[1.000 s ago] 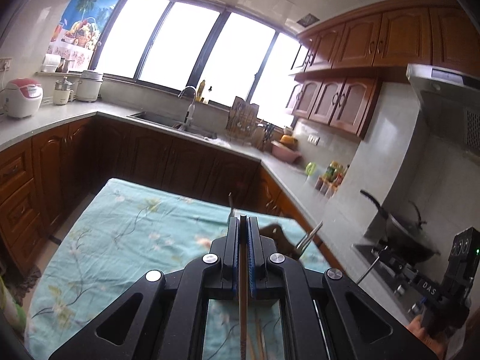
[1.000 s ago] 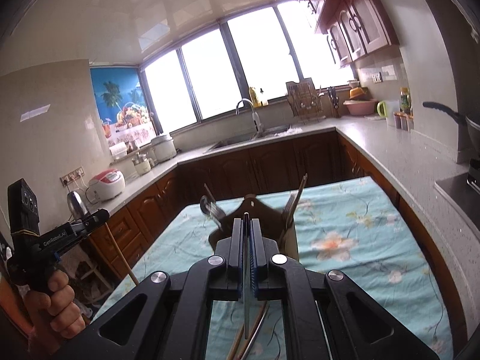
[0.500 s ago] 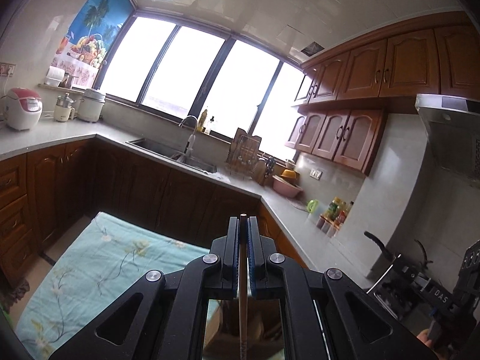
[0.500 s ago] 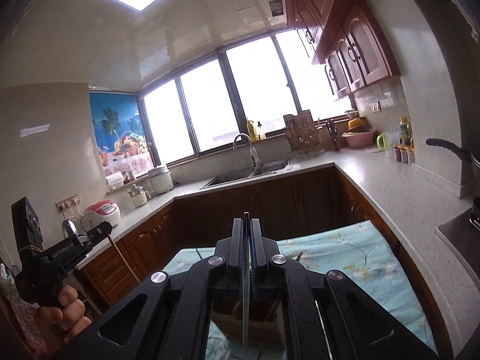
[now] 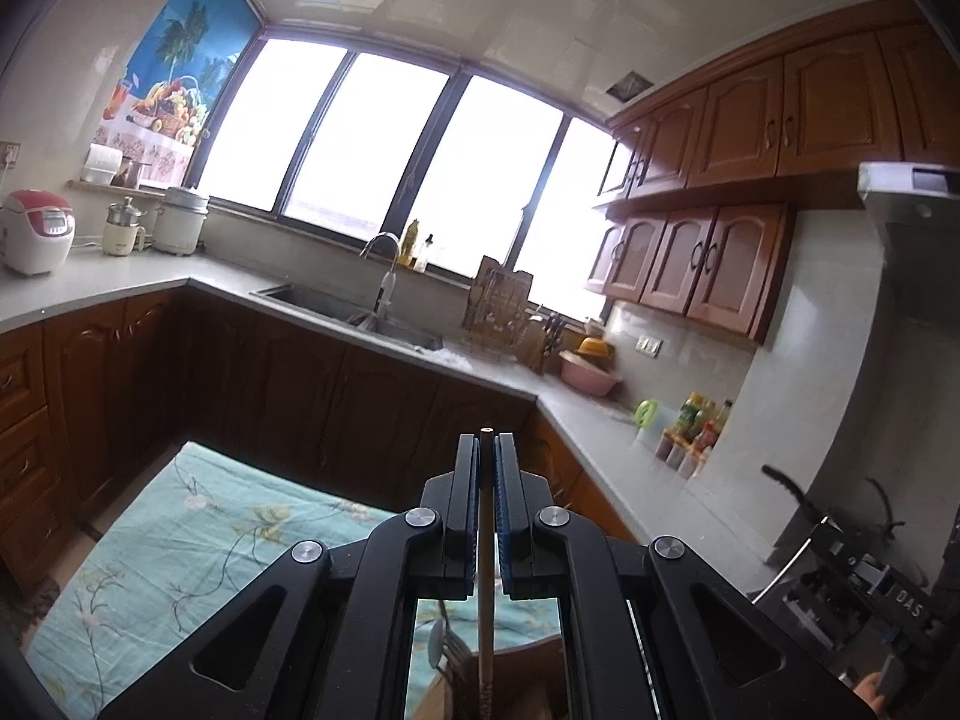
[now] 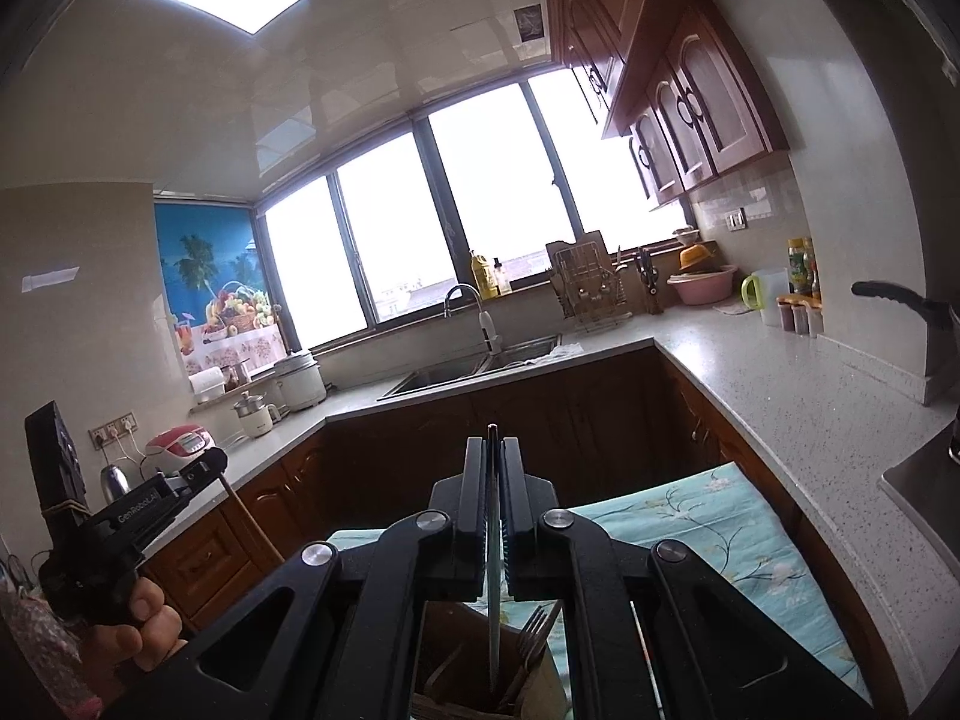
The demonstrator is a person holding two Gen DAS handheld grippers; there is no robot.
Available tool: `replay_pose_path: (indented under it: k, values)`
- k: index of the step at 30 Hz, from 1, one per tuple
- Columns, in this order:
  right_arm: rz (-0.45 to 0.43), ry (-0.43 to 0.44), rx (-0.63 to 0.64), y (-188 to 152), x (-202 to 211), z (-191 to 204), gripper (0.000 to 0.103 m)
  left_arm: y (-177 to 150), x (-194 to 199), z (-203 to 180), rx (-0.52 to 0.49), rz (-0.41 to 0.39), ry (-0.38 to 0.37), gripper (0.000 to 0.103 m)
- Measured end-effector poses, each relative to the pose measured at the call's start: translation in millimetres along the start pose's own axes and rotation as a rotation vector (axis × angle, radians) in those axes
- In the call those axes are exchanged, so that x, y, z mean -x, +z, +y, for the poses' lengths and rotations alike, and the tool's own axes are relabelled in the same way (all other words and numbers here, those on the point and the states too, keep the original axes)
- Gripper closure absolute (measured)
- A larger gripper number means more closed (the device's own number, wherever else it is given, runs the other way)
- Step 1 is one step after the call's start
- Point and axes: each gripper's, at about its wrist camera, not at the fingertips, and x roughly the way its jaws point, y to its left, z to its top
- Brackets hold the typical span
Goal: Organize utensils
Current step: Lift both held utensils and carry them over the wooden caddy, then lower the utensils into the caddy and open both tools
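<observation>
My left gripper [image 5: 486, 441] is shut on a wooden chopstick [image 5: 485, 600] that hangs straight down between its pads, over the brown wooden holder [image 5: 534, 681]. My right gripper [image 6: 493, 444] is shut on a thin metal utensil [image 6: 493, 600] whose lower end reaches into the same holder [image 6: 444, 648], beside a fork [image 6: 534, 630]. In the right wrist view the left gripper [image 6: 207, 468] shows at the left with its chopstick [image 6: 252, 522] slanting down, a hand [image 6: 144, 624] around its grip. In the left wrist view the right gripper [image 5: 831, 531] shows low at the right.
The holder stands on a table with a teal floral cloth [image 5: 180, 552]. Grey counters over brown cabinets wrap around behind it, with a sink [image 5: 360, 309], a dish rack [image 6: 585, 282], a rice cooker [image 5: 36, 231] and a wok handle [image 6: 894, 297] at the right.
Both views have tipped up and closed in on the holder, so the table and holder slid down to the bottom edge. Both grippers kept their hold.
</observation>
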Motion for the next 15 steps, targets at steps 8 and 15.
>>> replay_pose_path:
  k: [8,15]
  values:
    - [0.011,0.024,-0.011,-29.8,-18.1,-8.0,0.099,-26.8,-26.9,-3.0,-0.018,0.042,0.012,0.099]
    - [0.075,0.010,-0.035,-55.9,-34.8,-17.3,0.099,-36.5,-32.3,7.4,-0.023,0.109,0.032,0.099]
